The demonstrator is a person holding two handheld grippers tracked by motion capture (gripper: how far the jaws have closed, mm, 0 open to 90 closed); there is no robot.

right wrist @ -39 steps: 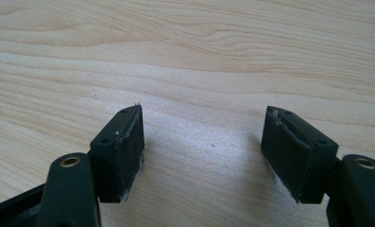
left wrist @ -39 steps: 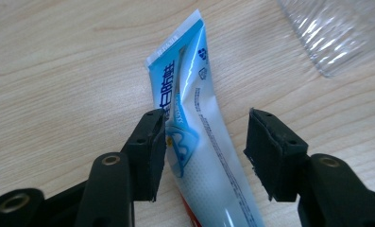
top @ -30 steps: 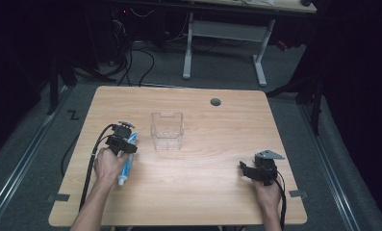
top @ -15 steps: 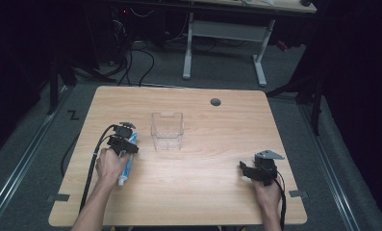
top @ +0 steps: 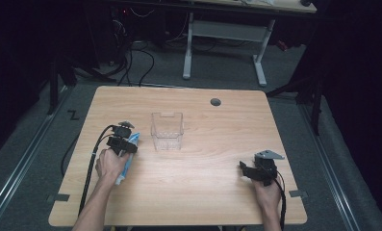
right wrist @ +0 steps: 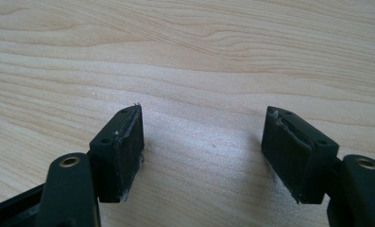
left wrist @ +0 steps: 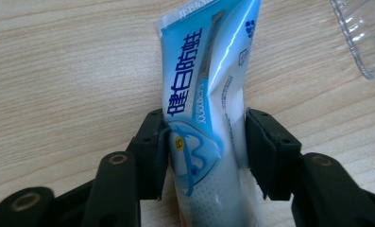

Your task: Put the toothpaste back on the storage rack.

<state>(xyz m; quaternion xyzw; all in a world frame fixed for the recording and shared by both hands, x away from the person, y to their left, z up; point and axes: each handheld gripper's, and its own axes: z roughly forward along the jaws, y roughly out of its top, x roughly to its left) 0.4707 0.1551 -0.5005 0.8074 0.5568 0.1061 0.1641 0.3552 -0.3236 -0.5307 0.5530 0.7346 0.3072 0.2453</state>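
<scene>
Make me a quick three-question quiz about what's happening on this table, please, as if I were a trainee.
1. True or false: the left gripper has the toothpaste tube between its jaws.
2. Which stands nearest the tube? A) clear plastic box B) round grommet C) right gripper
3. What is between the right gripper's jaws?

Key:
1. True; the pads press on the tube's sides, and the jaws have just been closing.
2. A
3. Nothing; they stand open over the bare wooden table.
</scene>
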